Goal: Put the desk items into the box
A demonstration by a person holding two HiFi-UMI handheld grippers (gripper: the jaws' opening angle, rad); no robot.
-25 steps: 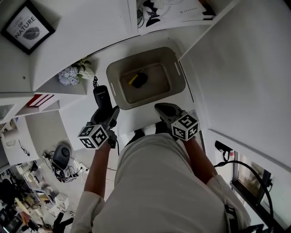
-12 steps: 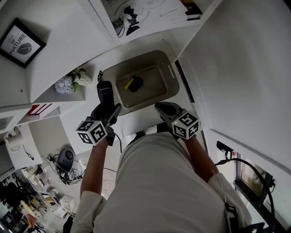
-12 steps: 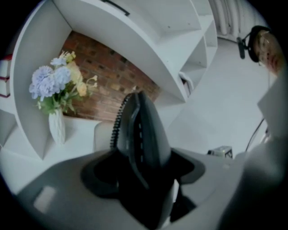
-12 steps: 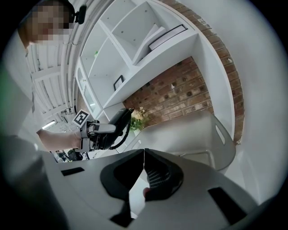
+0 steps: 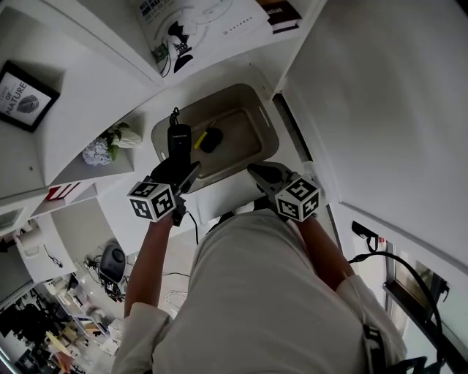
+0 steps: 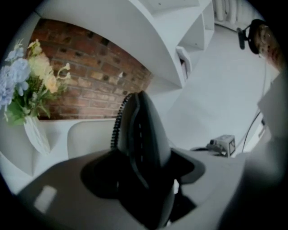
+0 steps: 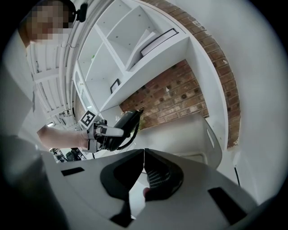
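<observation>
L hand-held gripper (image 5: 175, 172) is clamped on the lower end of a black phone handset (image 5: 178, 140). Its own view shows the jaws closed round the handset body, w/ the coiled cord (image 6: 118, 121) running up the left side. In the head view the handset sits over the left edge of the beige box (image 5: 269, 139), centre of frame, which stands on the white worktop (image 5: 223, 193). R hand-held gripper (image 5: 256, 174) is lower right of the box, jaws pressed together w/ nothing between them, idle.

Already in the box: a yellow item (image 5: 199, 137) and a small black item (image 5: 213, 139), close together, too small to name.

Risks, as I judge them:
- Grip is at one end only, so the long handset could pivot or slip in the jaws if tipped fast.
- The handset is at the box's left rim, not over the middle. Letting go here could land it on the rim & tip it out onto the worktop.
- Can't tell where the cord's far end goes. It could catch the rim or drag.

Around: flowers (image 5: 110, 142) in a white vase (image 6: 36, 134) sit just left of the box, near the L gripper, so a sideways swing could knock them. A framed print (image 5: 20, 95) is upper left & books (image 5: 281, 13) are on a shelf at top, both well clear. Nothing blocks the box opening itself.
</observation>
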